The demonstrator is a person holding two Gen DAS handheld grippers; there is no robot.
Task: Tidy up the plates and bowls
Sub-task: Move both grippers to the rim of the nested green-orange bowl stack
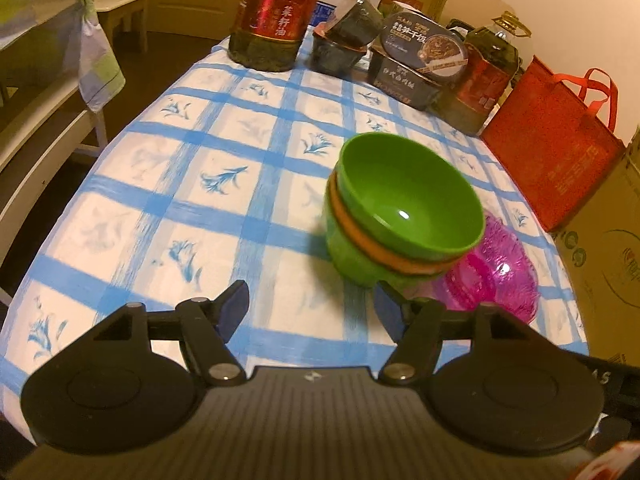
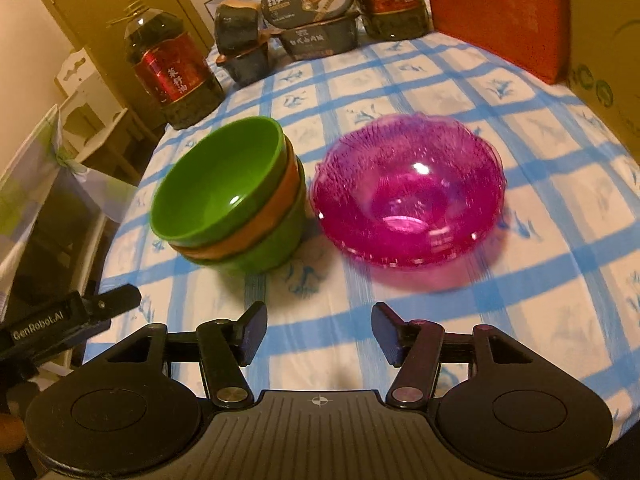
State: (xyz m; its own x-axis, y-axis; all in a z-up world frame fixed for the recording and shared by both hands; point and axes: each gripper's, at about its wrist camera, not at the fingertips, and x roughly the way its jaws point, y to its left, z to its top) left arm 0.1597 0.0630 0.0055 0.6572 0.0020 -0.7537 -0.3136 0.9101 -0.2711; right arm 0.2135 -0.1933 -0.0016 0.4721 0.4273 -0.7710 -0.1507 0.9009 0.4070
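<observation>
A stack of three bowls, green on orange on green [image 1: 404,216], stands on the blue-checked tablecloth; it also shows in the right wrist view [image 2: 232,196]. Right beside it sits a stack of clear pink plates [image 2: 408,192], partly hidden behind the bowls in the left wrist view [image 1: 496,276]. My left gripper [image 1: 312,312] is open and empty, just in front of the bowl stack. My right gripper [image 2: 320,332] is open and empty, a little short of the gap between bowls and plates. Part of the left gripper's body [image 2: 60,328] shows at the lower left of the right wrist view.
Oil bottles [image 1: 276,12] [image 1: 480,80], dark food boxes [image 1: 416,60] and small tubs [image 1: 348,36] line the table's far edge. A red bag [image 1: 556,140] and a cardboard box [image 1: 612,248] stand at the right. A white chair [image 1: 48,112] stands left of the table.
</observation>
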